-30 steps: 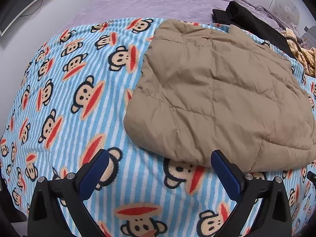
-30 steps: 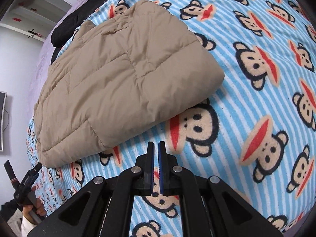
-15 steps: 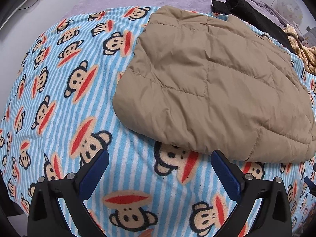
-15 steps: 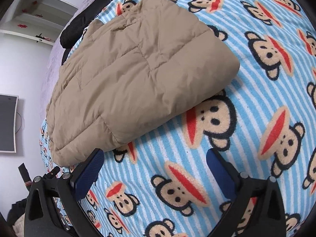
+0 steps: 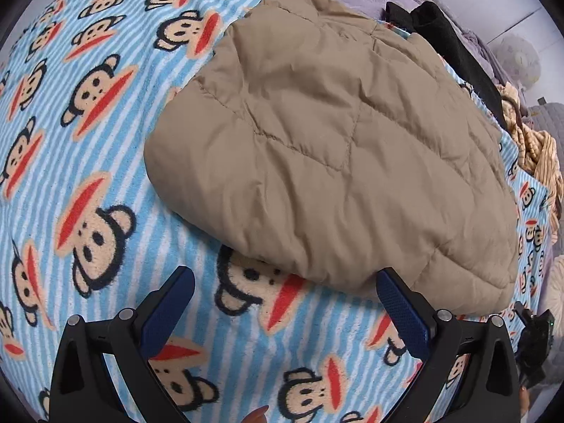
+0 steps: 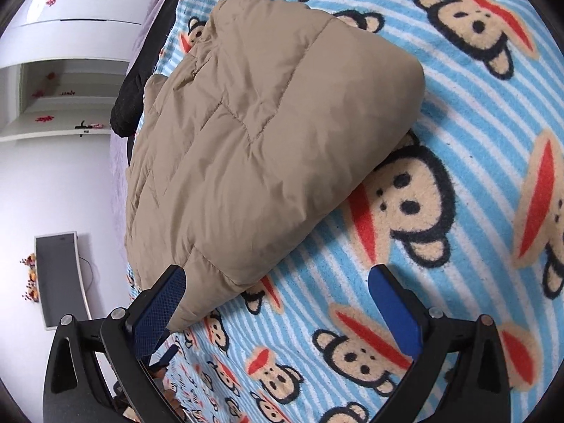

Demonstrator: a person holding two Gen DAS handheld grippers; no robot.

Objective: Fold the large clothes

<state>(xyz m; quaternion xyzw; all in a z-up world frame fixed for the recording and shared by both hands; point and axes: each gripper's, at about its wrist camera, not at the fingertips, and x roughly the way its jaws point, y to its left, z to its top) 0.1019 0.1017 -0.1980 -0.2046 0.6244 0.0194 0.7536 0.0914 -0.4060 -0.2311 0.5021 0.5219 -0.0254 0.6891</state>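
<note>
Jacket [image 5: 317, 148], tan and puffy, folded on a monkey-print blanket [image 5: 88, 176], both grippers' fingers [image 5: 169, 310] [image 6: 158, 310] wide open, empty, near its edge; likely to spring apart if grabbed shallowly.

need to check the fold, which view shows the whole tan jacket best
The left wrist view: the jacket lies almost whole on the blanket. The right wrist view shows it foreshortened, far end hidden.
</note>
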